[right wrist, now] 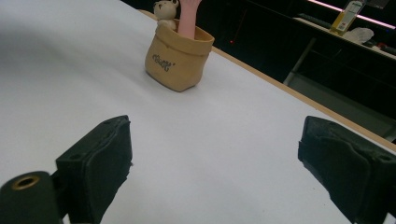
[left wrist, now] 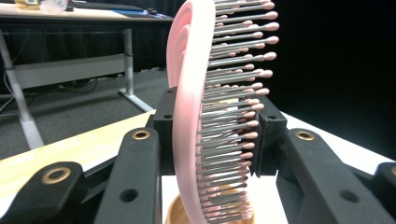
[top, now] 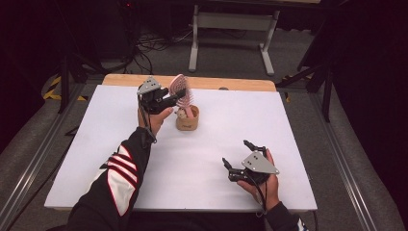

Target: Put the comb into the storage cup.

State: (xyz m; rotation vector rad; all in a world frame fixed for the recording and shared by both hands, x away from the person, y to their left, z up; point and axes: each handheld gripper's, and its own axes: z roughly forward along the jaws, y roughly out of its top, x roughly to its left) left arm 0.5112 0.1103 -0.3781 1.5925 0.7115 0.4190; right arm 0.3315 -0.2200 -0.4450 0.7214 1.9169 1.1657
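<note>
Above the tan pouch (top: 187,121), the left gripper (top: 174,95) is clenching the pink hairbrush (top: 181,91), handle inside; releasing comes next, right gripper (top: 236,155) idling agape

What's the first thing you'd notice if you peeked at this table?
A pink hairbrush standing upright, pinched at its head by the left gripper above a small tan pouch near the table's far edge. A little toy animal peeks from the pouch. The right gripper rests open, nearer the person.

hairbrush (top: 181,91) in pot (top: 187,121), on table (top: 216,159)
</note>
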